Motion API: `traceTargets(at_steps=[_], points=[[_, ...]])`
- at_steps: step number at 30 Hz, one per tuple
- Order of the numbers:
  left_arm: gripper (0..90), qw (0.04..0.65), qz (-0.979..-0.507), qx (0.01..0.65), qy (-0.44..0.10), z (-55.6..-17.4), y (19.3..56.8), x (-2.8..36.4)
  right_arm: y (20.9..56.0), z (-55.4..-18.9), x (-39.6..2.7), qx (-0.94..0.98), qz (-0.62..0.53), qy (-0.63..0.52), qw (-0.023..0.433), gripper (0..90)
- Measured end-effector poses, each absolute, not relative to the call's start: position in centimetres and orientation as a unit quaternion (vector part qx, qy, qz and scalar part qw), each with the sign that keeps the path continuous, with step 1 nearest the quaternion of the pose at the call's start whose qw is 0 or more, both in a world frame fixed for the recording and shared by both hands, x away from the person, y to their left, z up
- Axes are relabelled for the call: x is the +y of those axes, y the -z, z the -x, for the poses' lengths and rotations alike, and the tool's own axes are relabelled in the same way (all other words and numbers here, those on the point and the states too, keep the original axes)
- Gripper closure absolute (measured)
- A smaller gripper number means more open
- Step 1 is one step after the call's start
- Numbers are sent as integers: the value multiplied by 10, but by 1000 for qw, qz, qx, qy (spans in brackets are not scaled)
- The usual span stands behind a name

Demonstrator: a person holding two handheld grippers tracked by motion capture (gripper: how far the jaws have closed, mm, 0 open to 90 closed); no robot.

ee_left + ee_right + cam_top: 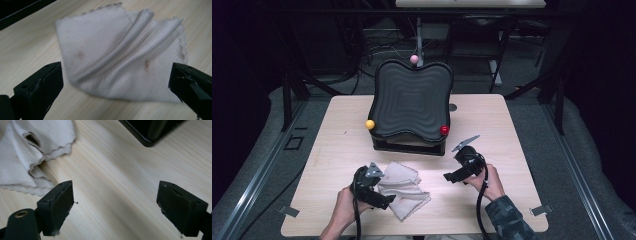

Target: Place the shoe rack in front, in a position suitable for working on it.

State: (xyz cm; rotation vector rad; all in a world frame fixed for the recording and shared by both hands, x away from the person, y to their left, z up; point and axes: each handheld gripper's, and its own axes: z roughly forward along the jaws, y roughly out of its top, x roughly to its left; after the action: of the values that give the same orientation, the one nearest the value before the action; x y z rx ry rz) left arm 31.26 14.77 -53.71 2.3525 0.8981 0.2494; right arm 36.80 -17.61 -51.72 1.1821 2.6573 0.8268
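From the high view, a crumpled pale cloth (403, 189) lies on the wooden table (337, 135) near its front edge, at about 6 o'clock from the black tray (412, 102) that stands on a low black stand in the middle of the table. Three small balls sit at the tray's rim: a pink one (414, 59) at 12 o'clock, a yellow one (370, 124) at 8 o'clock and a red one (444, 130) at 4 o'clock. The left gripper (387, 202) sits at the cloth's 9 o'clock side, its tip right at the cloth's edge. The right gripper (448, 177) is at the cloth's 3 o'clock, a little apart from it.

In the left gripper view, the left gripper (116, 82) has its jaws spread wide and holds nothing; the cloth (120, 55) lies flat ahead, at 12 o'clock.

In the right gripper view, the right gripper (115, 205) is wide apart too, over bare wood, gripping nothing. The cloth (30, 152) lies at 10 o'clock, the tray's stand (150, 130) at 1 o'clock.
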Motion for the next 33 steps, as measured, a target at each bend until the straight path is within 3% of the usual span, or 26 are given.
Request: traceTargets(at_steps=[4, 7, 18, 26, 33], points=[[4, 276, -907, 311, -71, -322, 543, 127, 520, -367, -190, 869, -408, -275, 61, 142], [178, 260, -918, 292, -67, -323, 549, 118, 522, -367, -198, 865, -419, -271, 53, 147], [496, 251, -922, 286, -71, -322, 559, 121, 525, -367, -204, 863, -431, -258, 59, 153], [781, 262, -916, 295, -78, -321, 560, 125, 527, -370, -206, 862, -436, -251, 64, 150], [842, 277, -904, 312, -89, -321, 551, 130, 528, -372, -209, 857, -444, -254, 66, 143]])
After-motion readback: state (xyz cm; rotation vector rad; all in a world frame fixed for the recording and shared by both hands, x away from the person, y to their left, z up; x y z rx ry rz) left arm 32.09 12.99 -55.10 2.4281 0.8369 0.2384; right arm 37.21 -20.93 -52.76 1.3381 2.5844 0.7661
